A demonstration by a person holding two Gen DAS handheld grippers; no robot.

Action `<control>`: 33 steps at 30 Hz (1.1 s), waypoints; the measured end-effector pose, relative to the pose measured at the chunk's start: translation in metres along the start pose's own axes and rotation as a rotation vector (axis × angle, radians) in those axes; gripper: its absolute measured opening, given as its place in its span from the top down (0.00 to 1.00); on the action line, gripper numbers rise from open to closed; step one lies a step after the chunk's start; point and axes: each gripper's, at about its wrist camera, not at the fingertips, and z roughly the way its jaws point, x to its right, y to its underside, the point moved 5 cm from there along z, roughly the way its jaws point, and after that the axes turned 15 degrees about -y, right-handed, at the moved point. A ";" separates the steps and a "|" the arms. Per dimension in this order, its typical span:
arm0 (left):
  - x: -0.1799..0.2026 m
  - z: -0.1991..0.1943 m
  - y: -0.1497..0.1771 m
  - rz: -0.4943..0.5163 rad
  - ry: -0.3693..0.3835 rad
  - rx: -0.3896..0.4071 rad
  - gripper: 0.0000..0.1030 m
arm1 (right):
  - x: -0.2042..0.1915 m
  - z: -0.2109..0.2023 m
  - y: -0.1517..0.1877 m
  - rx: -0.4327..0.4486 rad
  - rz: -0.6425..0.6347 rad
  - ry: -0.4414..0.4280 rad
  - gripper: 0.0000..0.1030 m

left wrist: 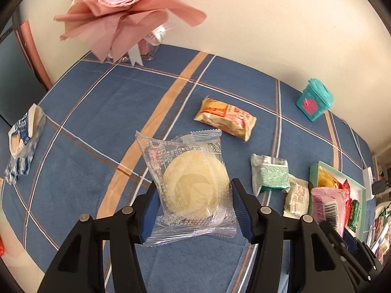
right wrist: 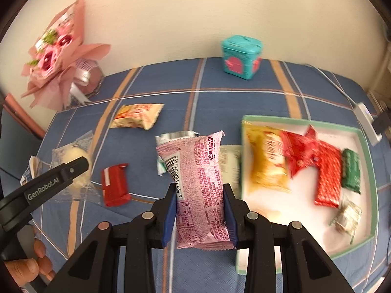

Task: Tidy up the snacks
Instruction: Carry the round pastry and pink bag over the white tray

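Note:
My left gripper (left wrist: 194,187) is shut on a round pale pastry in a clear wrapper (left wrist: 190,168), held above the blue plaid tablecloth (left wrist: 97,112). My right gripper (right wrist: 200,188) is shut on a pink snack packet (right wrist: 195,161) with a barcode, just left of a white tray with a green rim (right wrist: 303,120). The tray holds a yellow packet (right wrist: 266,161), red packets (right wrist: 322,168), a green packet (right wrist: 352,171) and a small wrapped sweet (right wrist: 347,217). In the right wrist view, the left gripper's finger (right wrist: 70,169) and its pastry show at the left.
Loose on the cloth lie an orange-cream packet (left wrist: 226,118), a green-white packet (left wrist: 271,174), a cream packet (left wrist: 297,196), a red packet (right wrist: 114,185) and a blue-white toast packet (left wrist: 22,134). A teal box (right wrist: 240,57) and a pink bouquet (left wrist: 122,7) stand by the wall. A hand (right wrist: 29,263) shows at the lower left.

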 end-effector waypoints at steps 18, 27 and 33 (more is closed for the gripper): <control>0.066 -0.032 0.010 0.091 0.096 0.040 0.44 | 0.115 -0.066 0.003 0.092 0.235 0.067 0.63; 0.119 -0.057 0.023 0.215 0.125 0.081 0.44 | 0.164 -0.088 0.008 0.126 0.351 0.063 0.63; 0.155 -0.072 0.037 0.290 0.182 0.089 0.44 | 0.191 -0.100 0.013 0.145 0.405 0.084 0.63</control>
